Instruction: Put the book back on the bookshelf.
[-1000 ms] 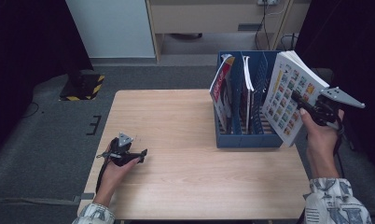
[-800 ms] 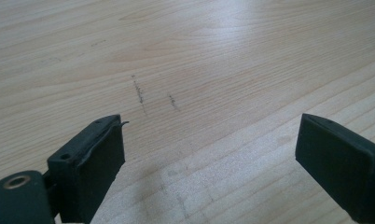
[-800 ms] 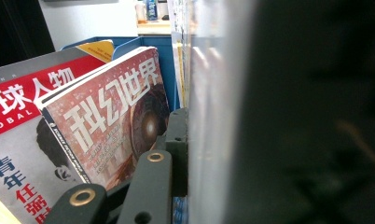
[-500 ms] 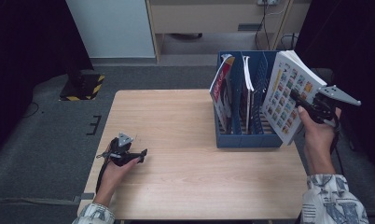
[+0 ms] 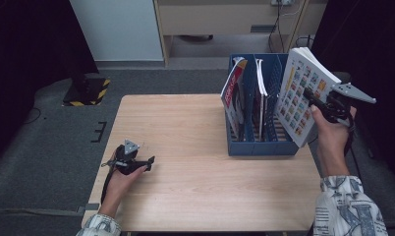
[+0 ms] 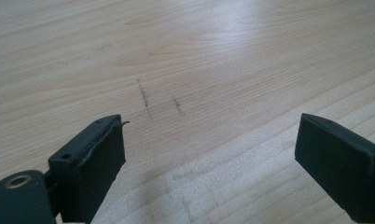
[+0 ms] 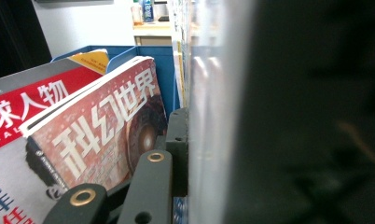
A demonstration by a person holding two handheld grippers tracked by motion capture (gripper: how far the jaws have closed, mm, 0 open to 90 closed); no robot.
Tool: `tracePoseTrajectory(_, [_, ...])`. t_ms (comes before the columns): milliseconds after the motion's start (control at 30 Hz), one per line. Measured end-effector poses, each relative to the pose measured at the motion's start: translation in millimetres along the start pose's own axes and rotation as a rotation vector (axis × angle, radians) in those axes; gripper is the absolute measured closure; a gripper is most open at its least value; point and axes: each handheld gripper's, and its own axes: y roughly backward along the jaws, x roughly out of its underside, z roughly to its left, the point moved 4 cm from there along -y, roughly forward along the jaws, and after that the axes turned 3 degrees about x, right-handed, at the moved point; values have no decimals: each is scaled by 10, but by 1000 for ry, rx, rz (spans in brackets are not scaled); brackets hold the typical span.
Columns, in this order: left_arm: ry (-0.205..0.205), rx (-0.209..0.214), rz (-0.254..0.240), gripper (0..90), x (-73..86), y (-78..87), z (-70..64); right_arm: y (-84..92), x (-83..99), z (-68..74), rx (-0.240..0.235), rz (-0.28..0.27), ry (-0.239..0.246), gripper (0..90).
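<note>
A thick white book (image 5: 297, 83) with a grid of small coloured pictures on its cover leans tilted at the right end of the blue file rack (image 5: 262, 147). My right gripper (image 5: 311, 98) is shut on the book's right edge; in the right gripper view the book (image 7: 213, 116) is a blurred slab against the jaw. Whether its lower edge is inside the rack's last slot I cannot tell. My left gripper (image 5: 145, 162) rests on the wooden table (image 5: 185, 128) at the front left, open, with bare wood between its pads (image 6: 97, 163).
The rack holds a red magazine (image 5: 233, 93) in its left slot and thin white ones (image 5: 260, 83) in the middle. The red magazine (image 7: 97, 135) sits close to my right gripper's left. A cabinet and grey floor lie beyond the table's far edge.
My right gripper and the white book have shifted slightly left and up, toward the rack. The left gripper has not moved.
</note>
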Motion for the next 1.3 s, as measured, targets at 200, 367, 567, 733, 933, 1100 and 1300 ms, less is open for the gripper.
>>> tracePoseTrajectory(200, [-1,1,-1,80,-2,-1,-9,-102,-68,-10,9,4,6,741])
tracePoseTrajectory(367, [-2,3,0,80,-1,-1,-15,-190,-93,-33,20,-1,1,741])
tracePoseTrajectory(567, [3,2,-7,81,-8,13,-12,-276,-91,-66,30,-5,-10,740])
tracePoseTrajectory(733, [0,0,-6,80,-8,9,-14,-351,-69,-76,36,-6,-25,740])
tracePoseTrajectory(933, [-6,2,-2,80,-11,-2,-38,-466,-5,-43,38,-2,-19,741])
tracePoseTrajectory(1100, [-5,7,-5,81,-15,-1,-43,-529,69,-29,42,-2,-25,740])
tracePoseTrajectory(1300, [0,6,-10,81,-20,1,-44,-585,165,-18,55,-4,-23,741])
